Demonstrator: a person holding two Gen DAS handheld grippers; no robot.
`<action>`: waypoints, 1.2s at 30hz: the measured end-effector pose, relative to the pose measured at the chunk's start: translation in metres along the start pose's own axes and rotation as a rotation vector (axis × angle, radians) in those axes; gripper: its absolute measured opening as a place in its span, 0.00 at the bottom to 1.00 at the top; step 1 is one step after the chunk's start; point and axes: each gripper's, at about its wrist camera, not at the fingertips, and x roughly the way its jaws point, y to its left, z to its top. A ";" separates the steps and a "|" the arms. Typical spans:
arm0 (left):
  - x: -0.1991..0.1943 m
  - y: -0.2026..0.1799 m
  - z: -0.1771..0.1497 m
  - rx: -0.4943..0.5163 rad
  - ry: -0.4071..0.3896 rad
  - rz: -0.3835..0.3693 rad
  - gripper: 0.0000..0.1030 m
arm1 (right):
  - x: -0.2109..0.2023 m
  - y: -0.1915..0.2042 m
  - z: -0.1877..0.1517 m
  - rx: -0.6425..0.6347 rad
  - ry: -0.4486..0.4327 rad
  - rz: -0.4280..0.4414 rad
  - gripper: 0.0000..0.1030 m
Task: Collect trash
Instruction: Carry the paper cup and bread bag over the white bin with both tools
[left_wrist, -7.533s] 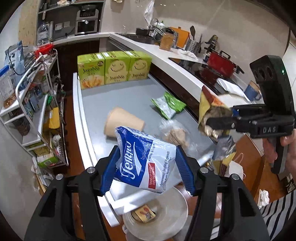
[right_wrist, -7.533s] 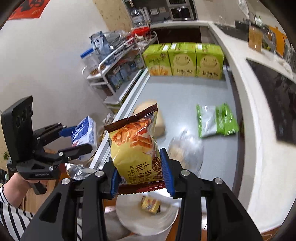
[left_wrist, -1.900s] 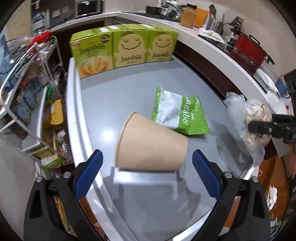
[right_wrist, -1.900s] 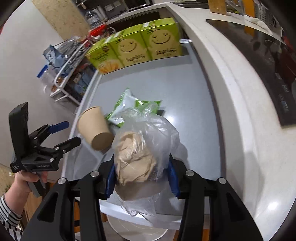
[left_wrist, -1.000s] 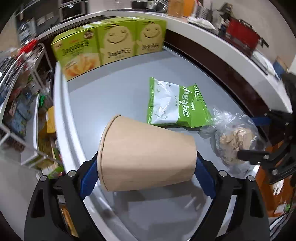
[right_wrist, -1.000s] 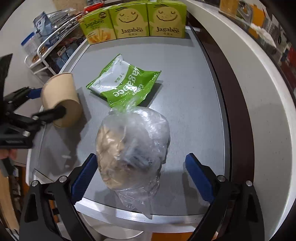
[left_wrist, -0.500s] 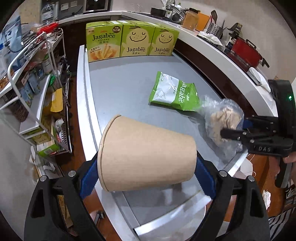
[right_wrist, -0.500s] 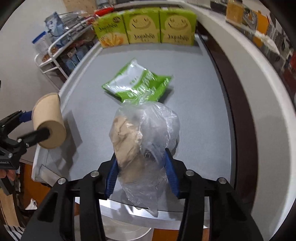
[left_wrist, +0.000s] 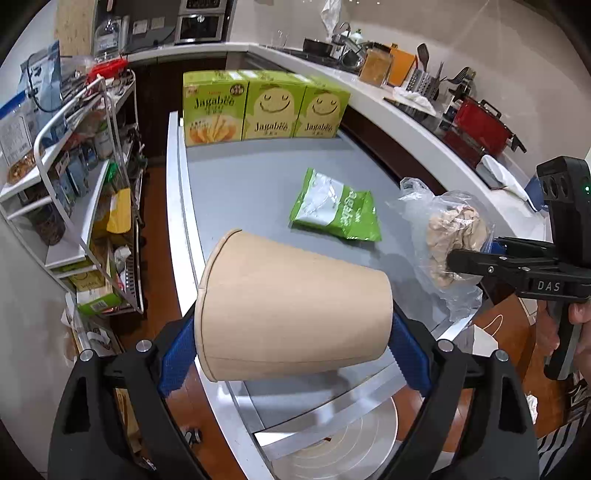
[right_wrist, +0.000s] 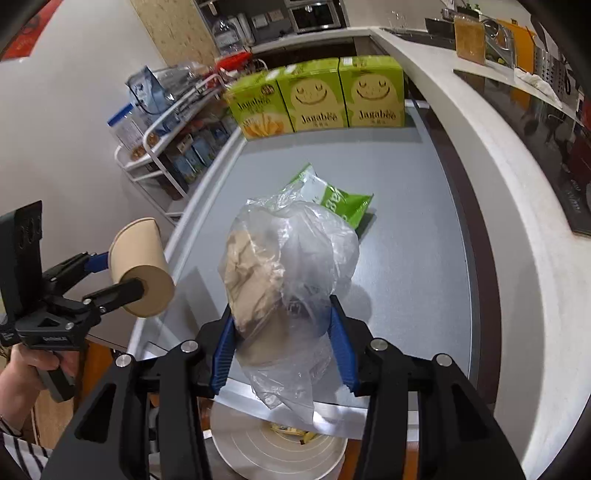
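My left gripper (left_wrist: 291, 347) is shut on a brown paper cup (left_wrist: 291, 314), held on its side above the near edge of the grey table (left_wrist: 240, 192); it also shows in the right wrist view (right_wrist: 140, 266). My right gripper (right_wrist: 280, 350) is shut on a clear plastic bag of crumpled brown paper (right_wrist: 284, 266), also lifted; it shows at the right of the left wrist view (left_wrist: 450, 243). A green snack bag (left_wrist: 336, 210) lies flat on the table. A round white bin (right_wrist: 277, 454) stands below the table's near edge with a yellow wrapper (right_wrist: 291, 432) inside.
Three green Jagabee boxes (left_wrist: 266, 107) stand along the table's far edge. A white wire rack (left_wrist: 74, 192) full of goods stands left of the table. A white kitchen counter (right_wrist: 517, 184) runs along the right.
Both grippers have pulled back toward the near edge of the table with the cup and the plastic bag lifted. One second ago the right gripper was still open around the bag.
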 end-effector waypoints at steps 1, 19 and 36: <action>-0.003 -0.001 0.000 0.002 -0.007 0.001 0.88 | -0.003 0.001 0.000 -0.004 -0.006 -0.002 0.44; -0.040 -0.029 -0.028 0.037 -0.007 -0.023 0.88 | -0.050 0.029 -0.038 -0.113 0.024 0.042 0.44; -0.045 -0.061 -0.087 0.058 0.128 -0.073 0.88 | -0.050 0.050 -0.106 -0.177 0.226 0.123 0.44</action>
